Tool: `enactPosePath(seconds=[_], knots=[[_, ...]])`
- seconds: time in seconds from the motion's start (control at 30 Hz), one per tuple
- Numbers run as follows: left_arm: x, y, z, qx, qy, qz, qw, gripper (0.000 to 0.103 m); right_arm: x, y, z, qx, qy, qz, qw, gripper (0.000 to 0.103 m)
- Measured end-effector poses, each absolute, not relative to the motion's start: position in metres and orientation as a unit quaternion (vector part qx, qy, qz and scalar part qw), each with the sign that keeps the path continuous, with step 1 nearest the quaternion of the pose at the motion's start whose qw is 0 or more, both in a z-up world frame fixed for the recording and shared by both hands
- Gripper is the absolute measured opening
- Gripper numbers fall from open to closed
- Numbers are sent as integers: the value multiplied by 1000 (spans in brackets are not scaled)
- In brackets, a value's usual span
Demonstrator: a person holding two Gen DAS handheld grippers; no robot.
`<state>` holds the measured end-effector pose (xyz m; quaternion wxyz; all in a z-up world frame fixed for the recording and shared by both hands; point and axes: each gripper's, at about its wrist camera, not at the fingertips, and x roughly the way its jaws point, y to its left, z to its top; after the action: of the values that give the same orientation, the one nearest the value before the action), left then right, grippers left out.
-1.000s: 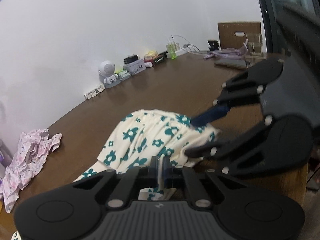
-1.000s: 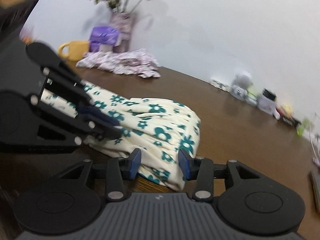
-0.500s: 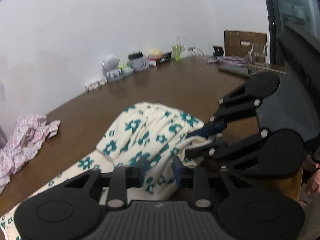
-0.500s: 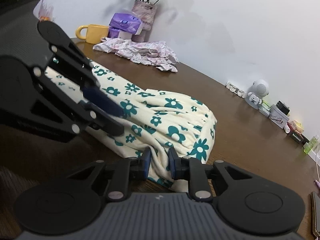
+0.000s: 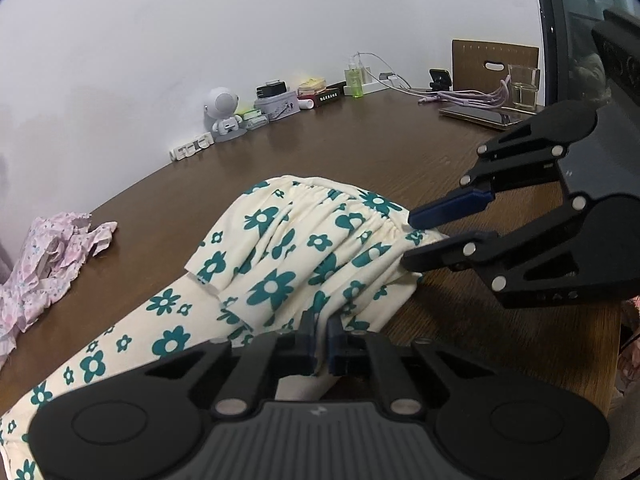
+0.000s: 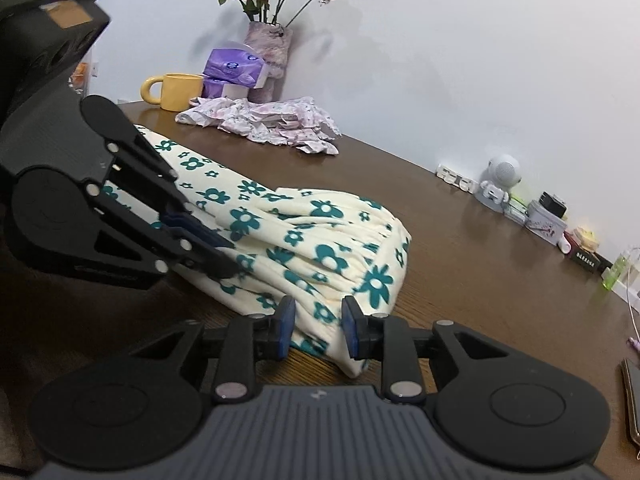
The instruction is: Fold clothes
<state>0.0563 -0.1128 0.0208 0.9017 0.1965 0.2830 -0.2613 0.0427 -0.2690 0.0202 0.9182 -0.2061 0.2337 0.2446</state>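
Left tongs [image 5: 318,330] are clamped on the garment's [image 5: 288,248] near hem; right tongs [image 6: 318,322] are opening, cloth between the pads. Lying on the table [image 5: 360,152], the garment is judged light and limp, best pinched at hems.

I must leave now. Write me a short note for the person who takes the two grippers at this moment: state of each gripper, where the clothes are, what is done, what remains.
Left gripper: shut on the near edge of the floral garment.
Right gripper: jaws opening, the garment's waistband corner between them, pads not pressing.
Garment lies partly folded on the table. Pink garment lies crumpled near the wall.
Done: one fold, it seems. Left: finish it, then the pink one.
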Motion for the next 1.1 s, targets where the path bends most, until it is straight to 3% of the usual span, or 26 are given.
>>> enactPosePath(seconds=[0.2,0.43,0.57,0.67,0.8,0.93,1.1], knots=[[56,-109,22,188,285,-259,903,5,48,-265,13,-215,242,253,912,20],[49,-115,35,179,260,-264,911,19,51,-263,7,-230,243,255,907,19],[53,-121,32,186,262,-274,907,19,50,-264,6,-229,240,254,909,19],[56,-123,25,196,275,-269,902,8,49,-264,6,-229,238,253,909,20],[56,-117,21,188,284,-265,902,7,51,-275,13,-178,242,246,922,30],[56,-114,19,179,284,-265,904,7,56,-293,25,-81,251,248,932,30],[55,-111,20,170,286,-267,905,8,63,-297,20,-36,258,240,935,29]])
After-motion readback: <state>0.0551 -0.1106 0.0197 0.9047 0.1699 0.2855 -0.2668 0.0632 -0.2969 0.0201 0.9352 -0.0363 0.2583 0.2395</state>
